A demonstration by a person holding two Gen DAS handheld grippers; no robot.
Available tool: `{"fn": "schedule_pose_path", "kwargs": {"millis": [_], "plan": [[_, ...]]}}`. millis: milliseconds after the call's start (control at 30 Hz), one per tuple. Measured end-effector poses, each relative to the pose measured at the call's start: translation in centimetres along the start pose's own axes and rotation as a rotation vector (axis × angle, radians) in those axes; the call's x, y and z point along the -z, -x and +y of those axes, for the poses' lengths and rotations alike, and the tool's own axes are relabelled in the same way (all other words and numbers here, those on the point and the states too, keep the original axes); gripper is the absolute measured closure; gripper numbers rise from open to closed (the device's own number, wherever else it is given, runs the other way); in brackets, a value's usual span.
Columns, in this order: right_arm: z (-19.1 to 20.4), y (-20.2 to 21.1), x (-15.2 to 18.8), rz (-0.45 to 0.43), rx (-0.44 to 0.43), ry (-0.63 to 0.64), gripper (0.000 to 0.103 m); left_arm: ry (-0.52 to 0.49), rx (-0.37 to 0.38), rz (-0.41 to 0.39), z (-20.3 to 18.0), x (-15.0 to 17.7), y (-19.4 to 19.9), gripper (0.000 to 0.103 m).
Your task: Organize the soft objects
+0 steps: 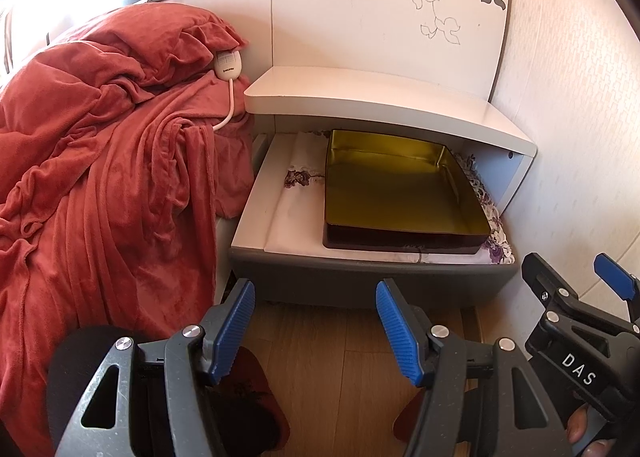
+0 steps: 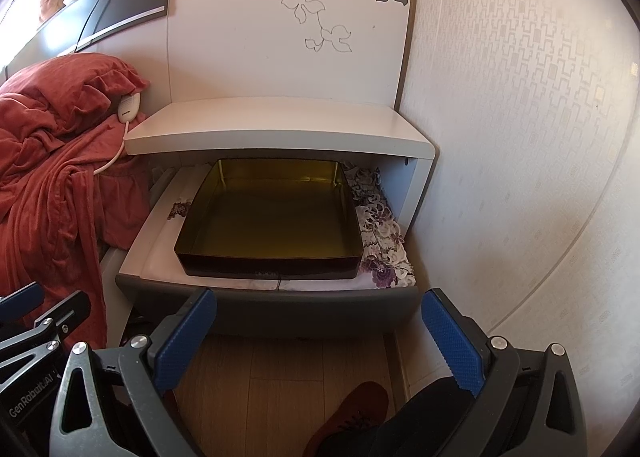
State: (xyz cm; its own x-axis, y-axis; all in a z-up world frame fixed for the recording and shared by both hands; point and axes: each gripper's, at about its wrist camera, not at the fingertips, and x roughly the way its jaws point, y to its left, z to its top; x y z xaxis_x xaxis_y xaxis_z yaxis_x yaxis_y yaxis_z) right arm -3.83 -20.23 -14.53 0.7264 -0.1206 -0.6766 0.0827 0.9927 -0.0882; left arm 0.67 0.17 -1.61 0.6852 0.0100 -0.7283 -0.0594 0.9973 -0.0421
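Note:
A red fleece blanket (image 1: 92,161) lies crumpled on the bed at left and hangs over its edge; it also shows in the right wrist view (image 2: 48,161). An open drawer (image 1: 372,273) of the bedside table holds a floral cloth (image 1: 496,225) and an empty gold-lined tin box (image 1: 400,185). The drawer (image 2: 272,309), cloth (image 2: 380,241) and box (image 2: 268,217) show in the right wrist view too. My left gripper (image 1: 316,329) is open and empty, low in front of the drawer. My right gripper (image 2: 320,345) is open and empty beside it; it shows at right in the left wrist view (image 1: 576,277).
A white controller (image 1: 227,64) with a cord lies on the blanket by the table's white top (image 1: 360,93). A papered wall (image 2: 520,137) stands close on the right. Wood floor (image 1: 344,357) and red slippers (image 2: 348,413) are below.

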Motion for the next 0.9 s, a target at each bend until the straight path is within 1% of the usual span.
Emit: {"fn": "schedule_pose_path", "kwargs": {"millis": [200,267,300,367,433,500,533,667,767,833,900], "plan": [[0.0,-0.4,0.1,0.011,-0.011,0.008,0.000,0.006,0.014,0.026,0.1,0.0,-0.5,0.039],[-0.1,-0.8,0.1,0.019,-0.034,0.017,0.000,0.014,0.045,0.051,0.3,0.1,-1.1,0.039],[-0.1,-1.1,0.2,0.029,-0.059,0.028,0.000,0.022,0.074,0.074,0.4,0.2,-1.6,0.039],[0.0,-2.1,0.3,0.064,-0.121,0.057,0.000,0.049,0.128,0.141,0.8,0.3,-3.2,0.039],[0.4,-3.4,0.4,0.116,-0.184,0.108,0.000,0.070,0.160,0.205,1.0,0.5,-4.8,0.039],[0.9,-5.0,0.8,0.179,-0.228,0.166,0.000,0.097,0.158,0.250,1.4,0.6,-6.6,0.039],[1.3,-5.8,1.0,0.212,-0.247,0.199,0.000,0.102,0.155,0.259,1.4,0.7,-7.2,0.039],[2.6,-8.6,2.2,0.307,-0.305,0.305,0.000,0.155,0.141,0.337,2.1,0.6,-10.6,0.039],[3.6,-10.9,3.2,0.376,-0.307,0.392,0.000,0.208,0.142,0.385,2.5,0.7,-13.1,0.039],[4.6,-12.2,3.7,0.389,-0.289,0.480,0.000,0.248,0.133,0.421,2.9,0.7,-14.8,0.039],[5.9,-13.8,4.6,0.415,-0.270,0.575,0.000,0.272,0.128,0.438,3.1,0.7,-16.2,0.039]]}}
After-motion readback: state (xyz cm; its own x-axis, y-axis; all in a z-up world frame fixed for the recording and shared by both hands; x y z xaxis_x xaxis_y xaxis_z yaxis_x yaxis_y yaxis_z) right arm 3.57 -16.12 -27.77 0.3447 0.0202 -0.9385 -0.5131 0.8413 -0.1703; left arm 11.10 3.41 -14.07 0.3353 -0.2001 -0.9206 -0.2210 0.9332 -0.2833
